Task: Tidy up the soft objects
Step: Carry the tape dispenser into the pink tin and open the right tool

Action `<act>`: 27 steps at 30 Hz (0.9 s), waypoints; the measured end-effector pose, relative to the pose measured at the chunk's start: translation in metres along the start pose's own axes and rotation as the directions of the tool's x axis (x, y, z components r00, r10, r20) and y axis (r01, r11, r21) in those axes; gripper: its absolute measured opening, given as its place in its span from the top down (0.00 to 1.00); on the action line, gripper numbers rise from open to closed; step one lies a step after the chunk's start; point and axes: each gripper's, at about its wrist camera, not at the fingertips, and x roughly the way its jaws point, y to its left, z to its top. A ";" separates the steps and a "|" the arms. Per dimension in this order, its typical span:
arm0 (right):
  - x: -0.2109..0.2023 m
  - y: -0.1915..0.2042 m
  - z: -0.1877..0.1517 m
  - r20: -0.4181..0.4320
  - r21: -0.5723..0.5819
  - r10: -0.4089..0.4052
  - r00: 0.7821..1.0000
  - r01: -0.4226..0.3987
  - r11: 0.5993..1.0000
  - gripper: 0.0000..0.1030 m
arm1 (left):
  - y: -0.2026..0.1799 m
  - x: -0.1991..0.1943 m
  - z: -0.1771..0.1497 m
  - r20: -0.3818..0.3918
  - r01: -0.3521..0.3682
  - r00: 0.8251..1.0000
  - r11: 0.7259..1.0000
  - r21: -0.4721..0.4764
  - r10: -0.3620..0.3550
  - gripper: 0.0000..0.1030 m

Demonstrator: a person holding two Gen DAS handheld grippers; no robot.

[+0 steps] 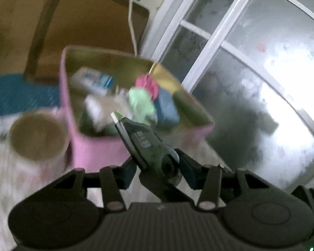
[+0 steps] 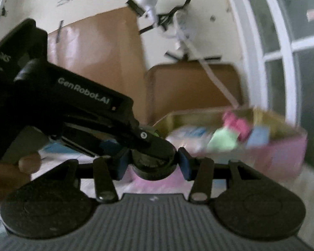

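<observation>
A pink box [image 1: 98, 152] holds soft things: a green cloth [image 1: 141, 102], a pink cloth [image 1: 148, 85], a blue sponge [image 1: 166, 109], a white fluffy piece [image 1: 96, 108] and a white-and-blue pack [image 1: 92, 79]. My left gripper [image 1: 159, 167] has its blue pads [image 1: 128, 172] closed on the round base of a black device; the device reaches toward the box. In the right wrist view my right gripper [image 2: 153, 164] is shut on the round knob [image 2: 155, 163] of a black device marked GenRobot.AI [image 2: 58, 102]. The pink box [image 2: 282, 156] with the cloths lies ahead to the right. Both views are blurred.
A tan round tub [image 1: 38, 136] stands left of the box on a white fluffy surface [image 1: 14, 177]. A blue mat [image 1: 16, 94] and a brown case [image 1: 83, 25] lie behind. A frosted glass door [image 1: 251, 73] is at the right. A hand [image 2: 8, 171] holds the black device.
</observation>
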 end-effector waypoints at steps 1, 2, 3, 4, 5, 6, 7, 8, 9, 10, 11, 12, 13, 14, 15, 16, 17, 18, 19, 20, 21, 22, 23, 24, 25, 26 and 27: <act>0.010 -0.008 0.005 0.013 -0.005 -0.032 0.999 0.032 0.999 0.49 | -0.004 0.006 0.011 0.013 0.003 1.000 1.000 0.010 -0.003 0.55; 0.018 -0.017 0.009 0.022 -0.009 -0.062 0.998 0.063 0.998 0.49 | -0.006 0.013 0.020 0.022 0.002 1.000 1.000 0.013 -0.002 0.51; 0.027 -0.026 0.012 0.029 -0.010 -0.092 0.995 0.092 0.996 0.49 | -0.009 0.021 0.029 0.033 -0.003 0.999 1.000 0.016 0.003 0.50; 0.037 -0.034 0.015 0.030 -0.011 -0.125 0.992 0.125 0.992 0.49 | -0.012 0.030 0.038 0.044 -0.015 0.999 1.000 0.024 0.014 0.47; 0.049 -0.042 0.017 0.023 -0.016 -0.162 0.987 0.162 0.987 0.48 | -0.016 0.040 0.046 0.060 -0.042 0.997 0.998 0.040 0.039 0.45; 0.063 -0.050 0.018 0.007 -0.028 -0.195 0.981 0.195 0.980 0.46 | -0.017 0.049 0.053 0.074 -0.075 0.995 0.996 0.050 0.071 0.45; 0.074 -0.057 0.017 -0.019 -0.050 -0.216 0.976 0.215 0.975 0.42 | -0.019 0.060 0.058 0.085 -0.110 0.991 0.992 0.057 0.105 0.45; 0.077 -0.059 0.015 -0.034 -0.064 -0.232 0.972 0.230 0.971 0.36 | -0.019 0.068 0.061 0.090 -0.139 0.987 0.988 0.061 0.133 0.45; 0.079 -0.062 0.013 -0.043 -0.063 -0.245 0.969 0.242 0.968 0.35 | -0.018 0.075 0.062 0.091 -0.171 0.982 0.983 0.061 0.165 0.45; 0.076 -0.062 0.011 -0.045 -0.054 -0.241 0.970 0.238 0.970 0.35 | -0.017 0.081 0.062 0.088 -0.188 0.979 0.981 0.055 0.183 0.45; 0.070 -0.061 0.009 -0.038 -0.047 -0.233 0.972 0.232 0.972 0.35 | -0.015 0.083 0.061 0.084 -0.185 0.980 0.982 0.045 0.181 0.44; 0.063 -0.059 0.007 -0.026 -0.048 -0.230 0.973 0.228 0.972 0.35 | -0.014 0.083 0.058 0.084 -0.175 0.982 0.984 0.035 0.171 0.43; 0.058 -0.056 0.005 -0.019 -0.051 -0.231 0.973 0.229 0.972 0.35 | -0.014 0.081 0.055 0.088 -0.171 0.982 0.984 0.040 0.167 0.42; 0.052 -0.054 0.004 -0.010 -0.049 -0.232 0.973 0.231 0.972 0.35 | -0.015 0.077 0.050 0.096 -0.179 0.980 0.982 0.054 0.174 0.42; 0.044 -0.052 0.003 0.003 -0.041 -0.231 0.973 0.231 0.972 0.35 | -0.017 0.074 0.048 0.103 -0.191 0.977 0.979 0.065 0.184 0.42; 0.034 -0.051 0.002 0.018 -0.027 -0.227 0.974 0.227 0.974 0.35 | -0.019 0.069 0.045 0.112 -0.198 0.975 0.978 0.070 0.190 0.42; 0.028 -0.051 0.001 0.025 -0.013 -0.222 0.975 0.222 0.975 0.35 | -0.020 0.063 0.044 0.118 -0.197 0.975 0.978 0.070 0.188 0.42; 0.020 -0.050 0.000 0.031 0.005 -0.217 0.976 0.217 0.976 0.35 | -0.023 0.056 0.042 0.126 -0.194 0.975 0.978 0.072 0.184 0.42; 0.010 -0.050 -0.001 0.034 0.027 -0.213 0.976 0.212 0.977 0.35 | -0.026 0.048 0.040 0.140 -0.195 0.973 0.978 0.075 0.183 0.38; 0.003 -0.050 -0.001 0.036 0.041 -0.210 0.977 0.208 0.977 0.35 | -0.028 0.039 0.037 0.158 -0.202 0.969 0.976 0.082 0.187 0.33; -0.002 -0.049 -0.001 0.037 0.052 -0.210 0.977 0.207 0.977 0.35 | -0.030 0.028 0.034 0.178 -0.211 0.965 0.973 0.090 0.192 0.32; -0.009 -0.049 -0.001 0.039 0.066 -0.213 0.976 0.210 0.975 0.35 | -0.032 0.017 0.030 0.200 -0.227 0.958 0.969 0.097 0.204 0.31; -0.014 -0.049 -0.001 0.037 0.085 -0.217 0.975 0.213 0.973 0.35 | -0.034 0.007 0.027 0.218 -0.251 0.950 0.963 0.102 0.224 0.31; -0.021 -0.048 0.000 0.032 0.116 -0.220 0.975 0.215 0.970 0.35 | -0.035 -0.004 0.021 0.236 -0.280 0.939 0.954 0.106 0.250 0.31; -0.025 -0.049 0.001 0.024 0.150 -0.222 0.975 0.216 0.965 0.35 | -0.036 -0.014 0.016 0.250 -0.308 0.929 0.945 0.111 0.274 0.30; -0.029 -0.049 0.001 0.009 0.190 -0.219 0.976 0.213 0.958 0.33 | -0.036 -0.020 0.012 0.261 -0.331 0.920 0.937 0.116 0.293 0.30; -0.032 -0.049 0.001 -0.009 0.228 -0.215 0.977 0.211 0.950 0.32 | -0.036 -0.028 0.006 0.269 -0.352 0.912 0.928 0.120 0.311 0.30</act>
